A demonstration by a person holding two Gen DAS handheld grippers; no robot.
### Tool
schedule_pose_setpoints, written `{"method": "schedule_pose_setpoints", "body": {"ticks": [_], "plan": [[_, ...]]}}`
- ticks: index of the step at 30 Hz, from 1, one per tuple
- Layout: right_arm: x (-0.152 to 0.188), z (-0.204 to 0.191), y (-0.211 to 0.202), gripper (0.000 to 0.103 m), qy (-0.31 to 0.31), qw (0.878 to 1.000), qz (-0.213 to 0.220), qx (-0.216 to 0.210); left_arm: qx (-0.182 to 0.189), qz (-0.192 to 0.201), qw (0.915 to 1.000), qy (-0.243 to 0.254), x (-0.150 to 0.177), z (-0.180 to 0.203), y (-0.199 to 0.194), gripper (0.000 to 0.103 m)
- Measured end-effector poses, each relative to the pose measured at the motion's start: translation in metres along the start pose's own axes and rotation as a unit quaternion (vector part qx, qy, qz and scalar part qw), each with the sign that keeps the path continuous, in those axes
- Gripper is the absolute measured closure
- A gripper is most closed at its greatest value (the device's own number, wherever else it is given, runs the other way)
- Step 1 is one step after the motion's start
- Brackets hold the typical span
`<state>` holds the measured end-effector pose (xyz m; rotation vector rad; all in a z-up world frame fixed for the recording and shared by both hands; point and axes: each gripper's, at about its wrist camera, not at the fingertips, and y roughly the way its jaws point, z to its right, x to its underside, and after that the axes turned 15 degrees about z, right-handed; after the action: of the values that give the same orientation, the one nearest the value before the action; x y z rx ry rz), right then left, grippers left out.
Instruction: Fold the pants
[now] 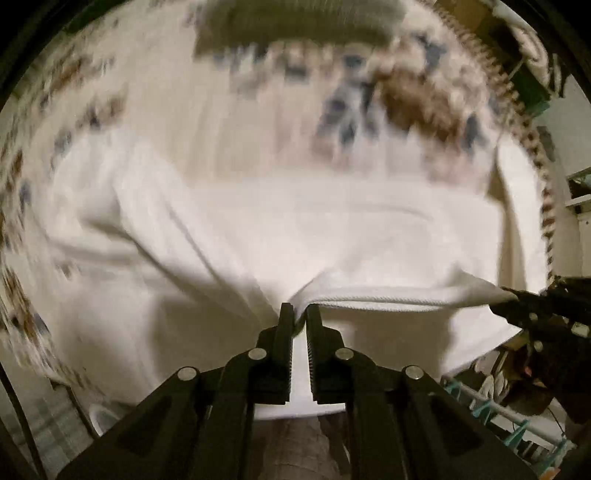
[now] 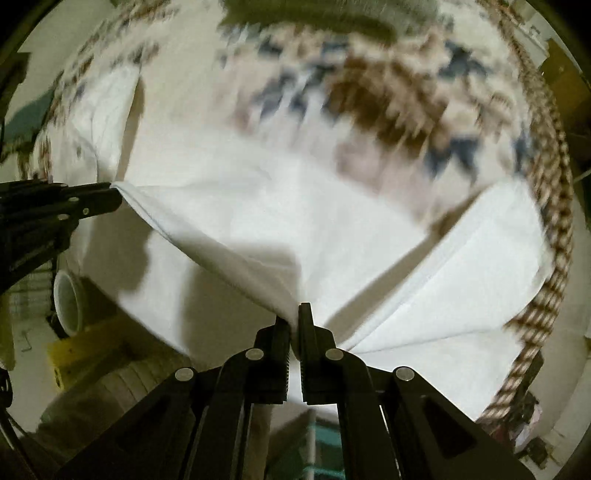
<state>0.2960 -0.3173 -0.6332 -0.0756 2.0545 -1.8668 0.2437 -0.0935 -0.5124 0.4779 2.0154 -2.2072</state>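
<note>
White pants [image 1: 295, 229] lie spread on a patterned cover and are lifted at their near edge. My left gripper [image 1: 299, 314] is shut on the pants' near hem. My right gripper [image 2: 294, 317] is shut on another part of the same edge of the pants [image 2: 277, 229]. The hem stretches taut between the two grippers. The right gripper also shows at the right edge of the left wrist view [image 1: 517, 299], and the left gripper shows at the left edge of the right wrist view [image 2: 107, 197]. A folded part of the pants [image 2: 480, 266] lies at the right.
The cover [image 1: 417, 96] under the pants has brown and blue patches and a braided brown-and-white border [image 2: 554, 206]. A dark olive cushion [image 1: 295, 26] lies at the far side. A white cup [image 2: 68, 299] and a yellow object [image 2: 74, 354] sit below the near edge.
</note>
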Motion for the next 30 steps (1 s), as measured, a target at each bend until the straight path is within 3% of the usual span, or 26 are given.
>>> {"method": "schedule_pose_setpoints", "body": {"ticks": [4,6,8,9,10,11,12,13,15,18,23,27,30], "plan": [[0.041,-0.021,0.036,0.097,-0.020,0.999,-0.035,0.021,-0.026,-0.051,0.9983,-0.010,0.048,-0.014,0.050,0.101],[0.054,-0.019,0.052,0.096,0.011,0.998,-0.057,0.023,-0.040,-0.089,0.9949,-0.026,0.062,-0.028,0.066,0.097],[0.059,-0.012,0.054,0.083,0.060,0.996,-0.064,0.013,-0.043,-0.073,0.9951,-0.051,0.060,-0.041,0.052,0.097],[0.059,-0.008,0.049,0.075,0.084,0.994,-0.063,0.006,-0.049,-0.063,0.9957,-0.047,0.057,-0.043,0.044,0.087],[0.059,-0.002,0.037,0.047,0.118,0.992,-0.053,-0.002,-0.054,-0.052,0.9962,-0.044,0.053,-0.044,0.033,0.070],[0.059,0.004,0.024,0.011,0.141,0.989,-0.038,-0.004,-0.059,-0.037,0.9965,-0.046,0.045,-0.045,0.017,0.061],[0.059,0.009,0.011,0.003,0.160,0.987,-0.024,-0.002,-0.059,-0.028,0.9968,-0.047,0.038,-0.044,0.009,0.045],[0.059,0.016,-0.001,0.003,0.178,0.984,-0.011,0.002,-0.058,-0.012,0.9972,-0.046,0.029,-0.042,-0.002,0.035],[0.059,0.038,-0.025,0.003,0.228,0.973,0.009,0.027,-0.076,0.015,0.9966,-0.026,0.013,-0.032,-0.016,0.027],[0.053,0.079,-0.042,0.003,0.283,0.954,0.030,0.090,-0.097,0.048,0.9941,0.002,-0.010,-0.010,-0.019,0.027],[0.031,0.149,-0.019,0.003,0.349,0.922,0.046,0.159,-0.113,0.068,0.9909,0.027,-0.042,0.011,-0.002,0.027],[0.008,0.176,0.015,0.004,0.371,0.912,0.040,0.171,-0.124,0.072,0.9886,0.045,-0.057,0.027,0.013,0.027],[0.009,0.177,0.032,0.017,0.373,0.913,0.030,0.162,-0.130,0.073,0.9874,0.054,-0.060,0.035,0.017,0.027]]}}
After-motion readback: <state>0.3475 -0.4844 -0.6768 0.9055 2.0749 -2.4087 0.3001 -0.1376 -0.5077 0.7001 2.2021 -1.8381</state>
